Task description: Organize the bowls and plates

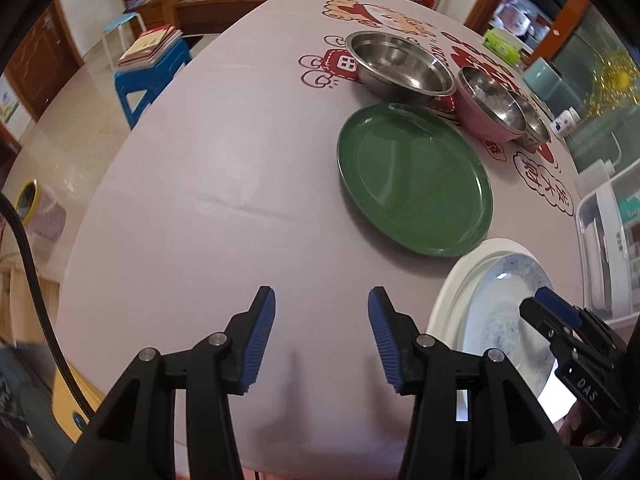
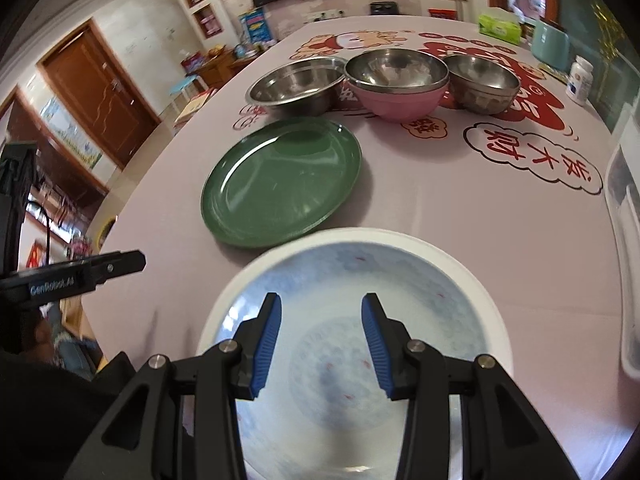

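A white-rimmed plate with a blue pattern (image 2: 400,280) lies nearest on the pink printed tablecloth (image 2: 500,232). My right gripper (image 2: 322,304) hovers over it, jaws open, pads (image 2: 268,340) touching nothing I can see. Beyond it lies a green plate (image 2: 280,180). Behind that stand a wide steel bowl (image 2: 296,84), a pink bowl with a steel bowl nested in it (image 2: 396,76) and a smaller steel bowl (image 2: 480,80). My left gripper (image 1: 322,296) is open over bare cloth, left of the patterned plate (image 1: 504,312) and short of the green plate (image 1: 414,180). It shows at the left of the right wrist view (image 2: 136,260).
A clear plastic box (image 2: 624,240) stands along the table's right edge, with a white pill bottle (image 2: 580,80), a teal container (image 2: 550,46) and a green tissue box (image 2: 500,24) farther back. Left of the table, a blue stool (image 1: 152,76) carries books.
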A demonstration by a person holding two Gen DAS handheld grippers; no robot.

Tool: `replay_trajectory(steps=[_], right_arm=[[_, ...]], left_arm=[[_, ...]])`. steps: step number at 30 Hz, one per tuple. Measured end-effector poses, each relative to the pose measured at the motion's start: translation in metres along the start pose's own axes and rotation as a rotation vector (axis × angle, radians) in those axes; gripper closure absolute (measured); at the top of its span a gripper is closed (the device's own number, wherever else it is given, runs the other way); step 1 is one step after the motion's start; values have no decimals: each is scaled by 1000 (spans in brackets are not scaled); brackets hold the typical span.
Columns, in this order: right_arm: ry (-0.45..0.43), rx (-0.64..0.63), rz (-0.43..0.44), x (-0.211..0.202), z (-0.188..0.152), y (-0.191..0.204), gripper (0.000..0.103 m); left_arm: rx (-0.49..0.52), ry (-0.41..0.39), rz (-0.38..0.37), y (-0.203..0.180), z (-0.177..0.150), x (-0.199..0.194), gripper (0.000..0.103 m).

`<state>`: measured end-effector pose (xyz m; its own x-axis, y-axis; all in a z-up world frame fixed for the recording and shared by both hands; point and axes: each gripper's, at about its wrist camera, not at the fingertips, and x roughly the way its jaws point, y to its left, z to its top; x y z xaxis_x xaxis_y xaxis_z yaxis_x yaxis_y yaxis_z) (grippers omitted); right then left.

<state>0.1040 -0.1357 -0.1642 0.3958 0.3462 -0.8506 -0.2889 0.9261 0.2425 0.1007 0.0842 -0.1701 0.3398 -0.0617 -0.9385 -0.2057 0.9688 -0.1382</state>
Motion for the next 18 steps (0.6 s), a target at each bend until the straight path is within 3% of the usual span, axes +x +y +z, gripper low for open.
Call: replay_trajectory(steps=[18], right_arm=[[-98, 335, -97, 24, 17, 3, 61]], left_arm=[[258, 61, -104, 6, 67, 22, 42]])
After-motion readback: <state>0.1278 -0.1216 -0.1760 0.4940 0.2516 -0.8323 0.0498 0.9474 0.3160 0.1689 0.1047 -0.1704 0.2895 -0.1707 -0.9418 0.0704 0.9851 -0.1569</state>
